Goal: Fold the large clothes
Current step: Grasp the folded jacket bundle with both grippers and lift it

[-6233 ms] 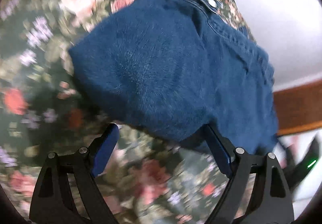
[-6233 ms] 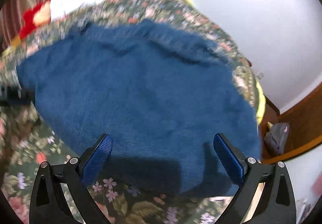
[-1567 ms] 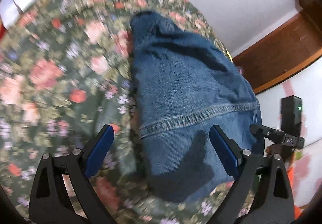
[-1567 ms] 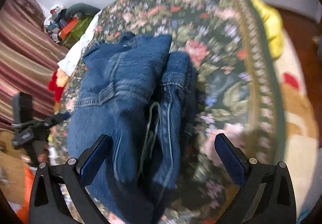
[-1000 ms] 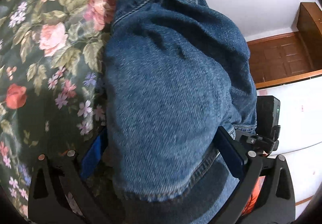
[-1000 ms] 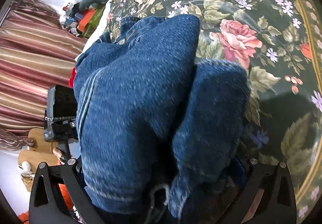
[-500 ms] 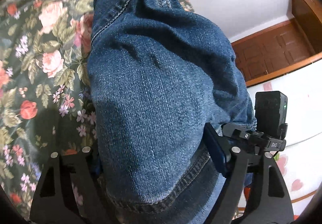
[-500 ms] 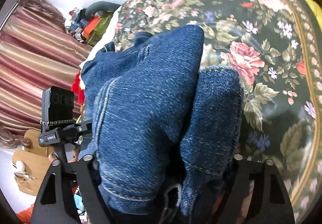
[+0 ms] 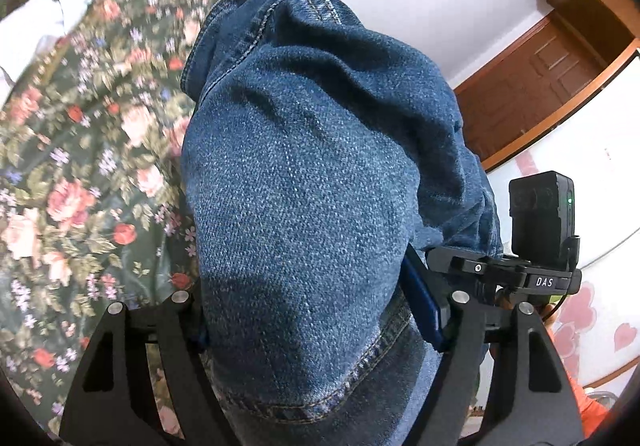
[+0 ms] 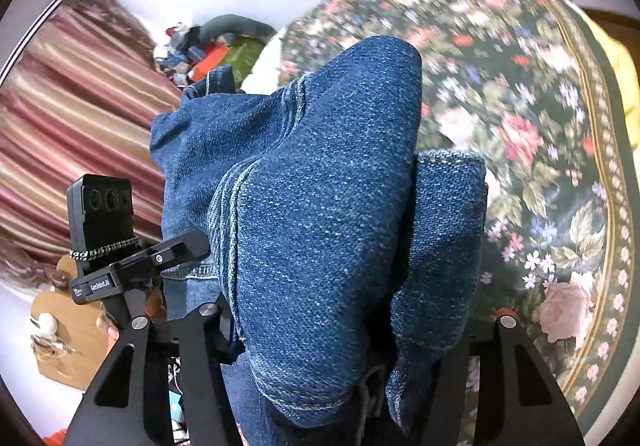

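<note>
Clamped in both grippers, left (image 9: 308, 310) and right (image 10: 352, 330), whose jaws have just been closing, the folded jeans (image 9: 304, 181) are held above the bedspread (image 9: 80, 173). Denim is judged heavy, thick and floppy; bunched ends are best gripped. Open bedspread is available beyond.

Folded blue jeans (image 9: 304, 181), thick bundle with stitched seams and hem showing, raised above floral bedspread (image 9: 80, 173), stretching from six toward twelve o'clock.
</note>
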Demonstrator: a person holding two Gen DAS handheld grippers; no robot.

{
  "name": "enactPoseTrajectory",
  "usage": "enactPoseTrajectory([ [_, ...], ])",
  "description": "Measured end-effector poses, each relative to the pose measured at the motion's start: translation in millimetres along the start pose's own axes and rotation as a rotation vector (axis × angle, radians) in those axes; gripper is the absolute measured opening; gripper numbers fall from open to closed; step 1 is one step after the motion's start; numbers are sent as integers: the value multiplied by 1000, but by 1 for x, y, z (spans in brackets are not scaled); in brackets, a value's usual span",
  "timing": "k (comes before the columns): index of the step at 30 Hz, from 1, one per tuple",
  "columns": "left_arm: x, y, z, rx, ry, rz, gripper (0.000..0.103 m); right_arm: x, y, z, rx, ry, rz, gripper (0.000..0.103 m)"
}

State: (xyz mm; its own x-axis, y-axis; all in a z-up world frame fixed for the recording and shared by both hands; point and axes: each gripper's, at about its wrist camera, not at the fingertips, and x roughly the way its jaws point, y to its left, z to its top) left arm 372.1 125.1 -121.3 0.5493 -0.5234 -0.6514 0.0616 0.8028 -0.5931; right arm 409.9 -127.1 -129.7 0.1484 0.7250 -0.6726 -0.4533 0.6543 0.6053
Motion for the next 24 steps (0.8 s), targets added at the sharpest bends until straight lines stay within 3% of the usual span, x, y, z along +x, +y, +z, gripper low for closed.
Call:
enactPoseTrajectory([
  [7, -74, 9, -3, 26, -93, 5, 75, -18, 69, -5, -93, -50, 5, 56],
  [14, -130, 34, -16, 9, -141, 43, 75, 6, 121, -17, -132, -39, 29, 56],
  [24, -144, 105, -44, -80, -139, 58, 75, 74, 152, -34, -143, 36, 16, 56],
])
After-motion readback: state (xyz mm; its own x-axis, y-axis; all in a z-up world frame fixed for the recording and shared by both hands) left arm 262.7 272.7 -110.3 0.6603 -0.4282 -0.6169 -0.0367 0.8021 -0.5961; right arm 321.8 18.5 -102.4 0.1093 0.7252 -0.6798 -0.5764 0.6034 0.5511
